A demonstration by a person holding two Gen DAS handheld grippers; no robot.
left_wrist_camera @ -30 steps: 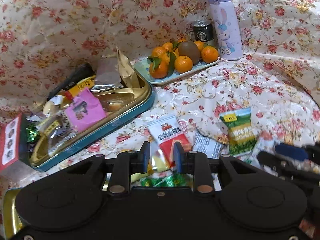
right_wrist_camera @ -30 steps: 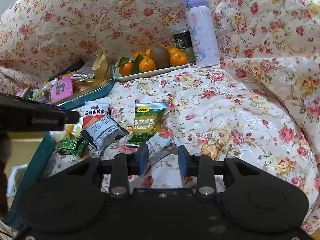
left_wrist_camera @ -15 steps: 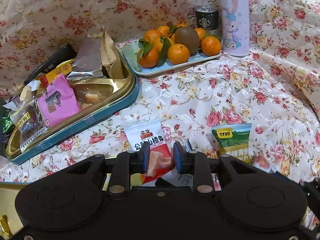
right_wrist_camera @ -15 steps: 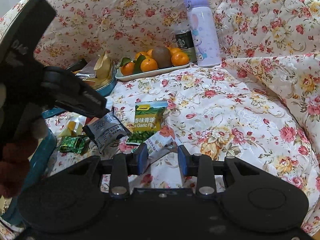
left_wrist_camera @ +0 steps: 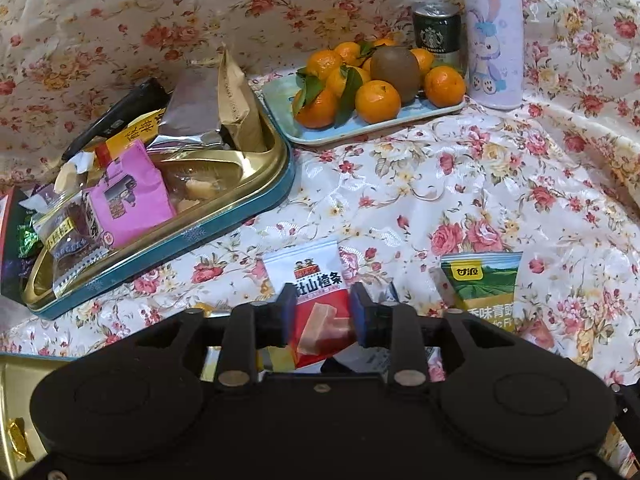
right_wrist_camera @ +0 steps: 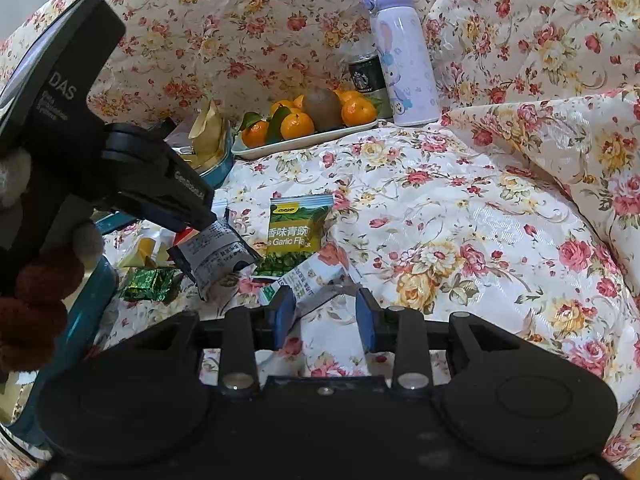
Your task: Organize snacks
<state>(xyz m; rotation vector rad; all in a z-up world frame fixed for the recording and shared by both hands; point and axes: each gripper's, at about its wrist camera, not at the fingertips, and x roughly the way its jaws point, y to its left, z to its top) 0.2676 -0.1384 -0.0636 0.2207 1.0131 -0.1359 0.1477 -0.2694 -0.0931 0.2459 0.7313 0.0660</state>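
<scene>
A red and white snack packet lies on the flowered cloth, its lower half between the jaws of my left gripper. Those jaws are opening and their pads stand apart from the packet's sides. My right gripper is shut on the silver end of a white snack packet. A green pea packet lies just right of the red one. The left gripper shows from the side in the right wrist view, over a grey packet. A gold and teal tin at the left holds several snacks.
A pale blue tray of mandarins and a kiwi stands at the back, with a dark can and a lilac rabbit bottle beside it. Green foil candy lies near the tin's lid. Flowered cloth rises behind and right.
My left gripper has moved forward and down over the red and white packet, and its jaws have widened around it. The right gripper has kept still with its packet.
</scene>
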